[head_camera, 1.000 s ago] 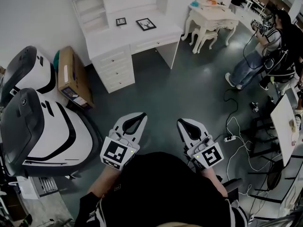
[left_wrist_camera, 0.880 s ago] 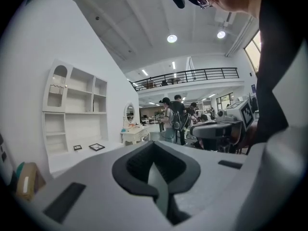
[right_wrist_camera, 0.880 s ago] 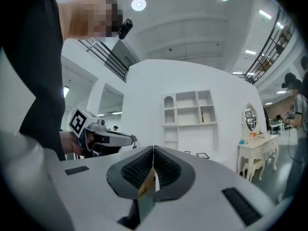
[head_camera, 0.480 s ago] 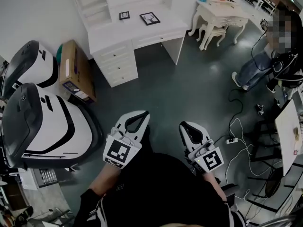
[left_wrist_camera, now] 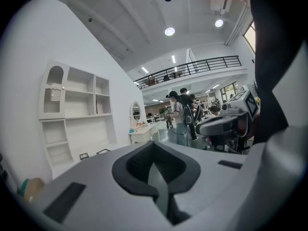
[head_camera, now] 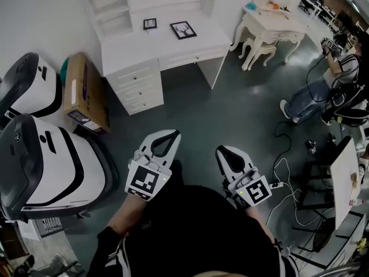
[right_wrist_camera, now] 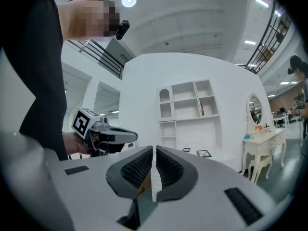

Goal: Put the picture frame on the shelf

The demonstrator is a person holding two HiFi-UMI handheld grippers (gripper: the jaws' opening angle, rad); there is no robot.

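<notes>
Two black picture frames lie on the white desk [head_camera: 167,42] far ahead: a small one [head_camera: 150,23] and a larger one [head_camera: 183,30]. White shelves [head_camera: 109,7] rise at the desk's back left. My left gripper [head_camera: 164,136] and right gripper [head_camera: 225,150] are held close to my body, well short of the desk, both shut and empty. The left gripper view shows the shelves [left_wrist_camera: 79,109] and both frames [left_wrist_camera: 102,151] beyond the closed jaws. The right gripper view shows the frames [right_wrist_camera: 204,153] under the shelves [right_wrist_camera: 187,109].
A cardboard box [head_camera: 85,94] leans beside the desk's drawers. Two large white and black pods [head_camera: 46,166] fill the left. A white dressing table [head_camera: 268,22] stands at the back right, with a person [head_camera: 328,79] and floor cables [head_camera: 288,172] to the right.
The head view has shifted a little, so the desk sits lower and slightly nearer. Both grippers stay shut in front of my body.
</notes>
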